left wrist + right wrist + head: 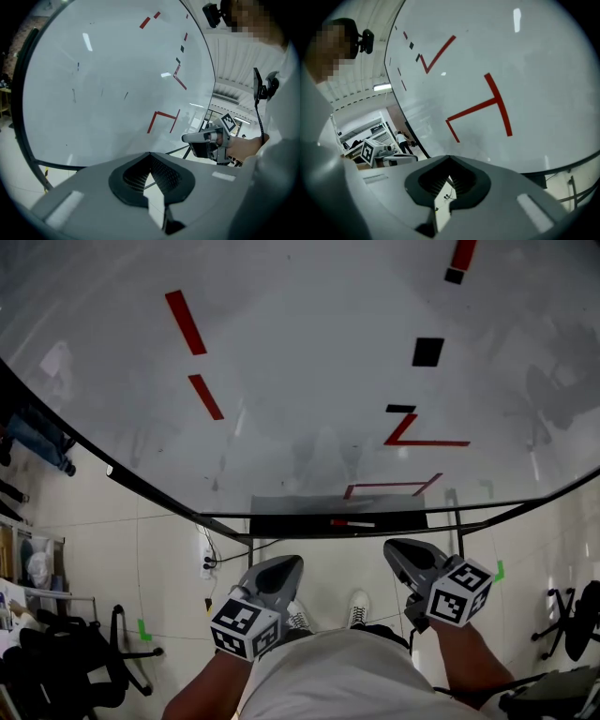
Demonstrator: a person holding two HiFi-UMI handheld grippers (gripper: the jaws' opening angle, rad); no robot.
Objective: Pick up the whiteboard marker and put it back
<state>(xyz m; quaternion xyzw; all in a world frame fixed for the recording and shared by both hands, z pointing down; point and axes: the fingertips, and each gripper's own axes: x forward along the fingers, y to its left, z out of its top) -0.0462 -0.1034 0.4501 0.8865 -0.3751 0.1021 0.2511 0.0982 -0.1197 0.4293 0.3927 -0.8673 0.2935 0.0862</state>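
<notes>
A whiteboard marker (352, 522) with a red cap lies flat on the black tray (281, 525) under the big whiteboard (300, 381). My left gripper (292, 564) hangs below the tray's left part, jaws shut and empty. To the right, just below the tray's right end, my right gripper (394, 548) is also shut with nothing in it. In the left gripper view the jaws (150, 156) meet at their tips, with the right gripper (206, 138) beyond them. The right gripper view shows its own closed jaws (449, 160) facing the board and the left gripper (384, 152) off to the side.
Red tape lines (185, 322) and black squares (427, 351) mark the board. A power strip (206, 563) with cables lies on the floor under the board frame. Office chairs stand at the lower left (84, 652) and lower right (574, 615). My shoes (358, 608) are between the grippers.
</notes>
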